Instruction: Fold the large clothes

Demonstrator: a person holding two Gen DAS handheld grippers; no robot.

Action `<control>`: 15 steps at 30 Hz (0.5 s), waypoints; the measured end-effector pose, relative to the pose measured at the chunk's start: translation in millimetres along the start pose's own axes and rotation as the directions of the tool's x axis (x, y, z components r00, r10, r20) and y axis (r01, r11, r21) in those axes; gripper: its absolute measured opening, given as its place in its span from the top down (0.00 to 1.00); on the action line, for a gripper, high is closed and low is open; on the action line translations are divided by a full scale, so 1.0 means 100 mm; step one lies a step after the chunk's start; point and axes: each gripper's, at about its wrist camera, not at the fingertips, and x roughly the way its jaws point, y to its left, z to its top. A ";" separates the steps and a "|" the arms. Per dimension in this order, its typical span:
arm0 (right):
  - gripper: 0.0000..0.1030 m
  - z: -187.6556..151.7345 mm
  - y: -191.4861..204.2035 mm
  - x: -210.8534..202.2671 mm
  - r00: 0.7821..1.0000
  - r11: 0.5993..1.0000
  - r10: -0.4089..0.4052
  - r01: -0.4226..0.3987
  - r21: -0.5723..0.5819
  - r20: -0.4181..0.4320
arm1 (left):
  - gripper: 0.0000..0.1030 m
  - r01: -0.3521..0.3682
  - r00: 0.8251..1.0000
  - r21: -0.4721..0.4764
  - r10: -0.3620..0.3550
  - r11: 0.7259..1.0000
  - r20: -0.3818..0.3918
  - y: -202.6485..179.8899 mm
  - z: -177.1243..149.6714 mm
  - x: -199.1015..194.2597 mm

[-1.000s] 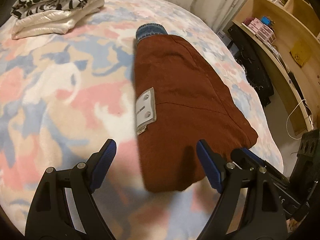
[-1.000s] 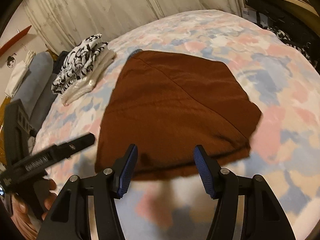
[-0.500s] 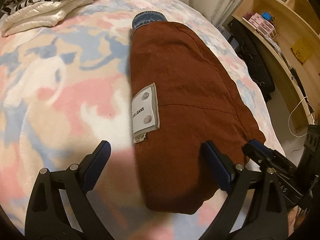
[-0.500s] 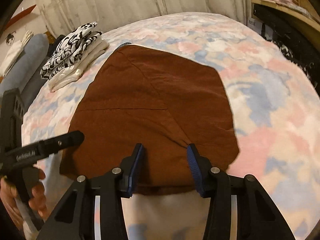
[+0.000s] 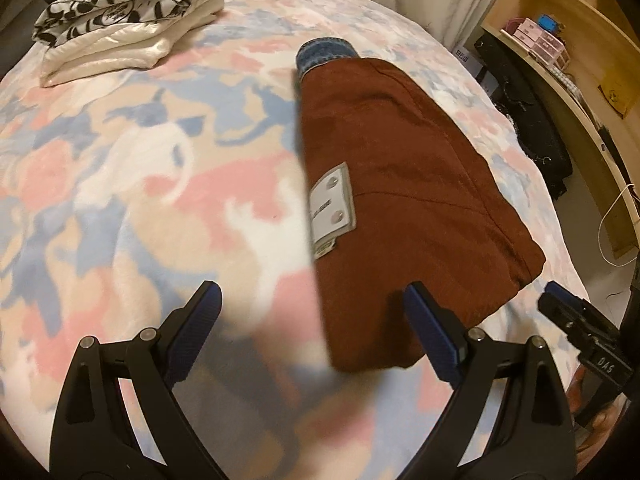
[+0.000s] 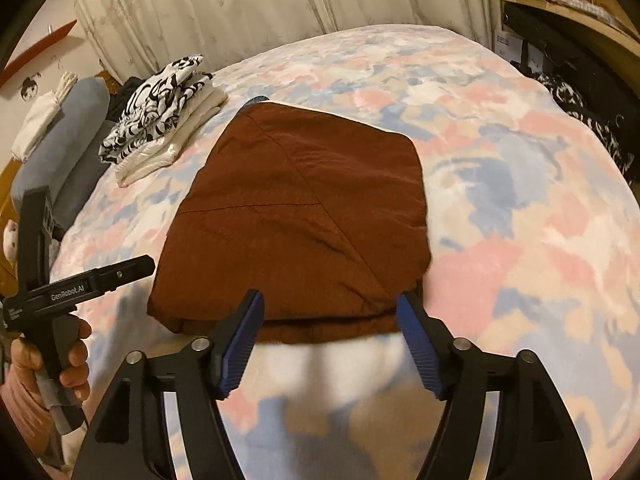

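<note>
A rust-brown folded garment (image 5: pixel 400 160) lies flat on the pastel blanket (image 5: pixel 120 160), with a grey jeans label (image 5: pixel 332 204) on its left fold and a blue denim end (image 5: pixel 326 52) poking out at the far side. My left gripper (image 5: pixel 312 292) hangs open over the garment's near left corner, pads touching nothing. In the right wrist view the same garment (image 6: pixel 304 208) fills the middle. My right gripper (image 6: pixel 330 298) straddles its near edge. Its jaws are opening, and the pads stand apart from the cloth.
A stack of folded clothes (image 5: pixel 128 12), black-and-white print on cream, sits at the bed's far left, and shows too in the right wrist view (image 6: pixel 160 120). Wooden shelves (image 5: pixel 580 40) and dark bags (image 5: pixel 528 120) stand to the right. A hand (image 6: pixel 24 360) grips the left tool.
The right jaws narrowed over the garment's near edge, then spread wide and drew back a little. The left gripper moved in toward the garment and back out. The garment has not moved.
</note>
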 end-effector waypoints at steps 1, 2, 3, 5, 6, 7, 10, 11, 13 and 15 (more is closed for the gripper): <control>0.24 -0.01 -0.04 -0.04 1.000 1.000 0.002 -0.002 0.008 0.002 | 0.11 -0.005 1.000 -0.003 0.005 1.000 -0.006 0.01 -0.01 -0.02; 0.22 -0.03 -0.07 -0.07 1.000 1.000 0.005 -0.005 0.016 0.002 | 0.11 -0.015 1.000 -0.006 0.015 1.000 -0.010 0.02 -0.03 -0.03; 0.20 -0.04 -0.10 -0.08 1.000 1.000 0.007 -0.007 0.022 0.000 | 0.11 -0.029 1.000 -0.012 0.029 0.999 -0.011 0.04 -0.04 -0.04; 0.18 -0.05 -0.17 -0.09 1.000 0.999 0.009 -0.008 0.035 -0.010 | 0.11 -0.042 0.999 -0.031 0.042 0.999 -0.013 0.07 -0.06 -0.06; 0.18 -0.05 -0.19 -0.08 1.000 0.999 0.014 -0.013 0.043 -0.016 | 0.11 -0.036 0.999 -0.042 0.035 0.998 -0.019 0.09 -0.06 -0.06; 0.18 -0.06 -0.25 -0.06 0.999 0.998 0.020 -0.019 0.056 -0.027 | 0.11 -0.023 0.999 -0.053 0.021 0.998 -0.025 0.10 -0.06 -0.05; 0.16 -0.05 -0.35 0.05 0.998 0.994 0.047 -0.041 0.105 -0.049 | 0.11 0.042 0.998 -0.081 -0.046 0.996 -0.041 0.12 -0.05 -0.03; 0.16 -0.04 -0.43 0.09 0.996 0.988 0.073 -0.065 0.137 -0.058 | 0.11 0.066 0.996 -0.088 -0.071 0.994 -0.054 0.11 -0.04 0.00; 0.16 -0.02 -0.53 0.19 0.991 0.978 0.113 -0.099 0.185 -0.066 | 0.11 0.106 0.991 -0.105 -0.114 0.989 -0.074 0.09 -0.03 0.06; 0.15 0.02 -0.65 0.28 0.983 0.961 0.171 -0.149 0.233 -0.075 | 0.11 0.148 0.983 -0.129 -0.160 0.981 -0.089 0.05 0.00 0.13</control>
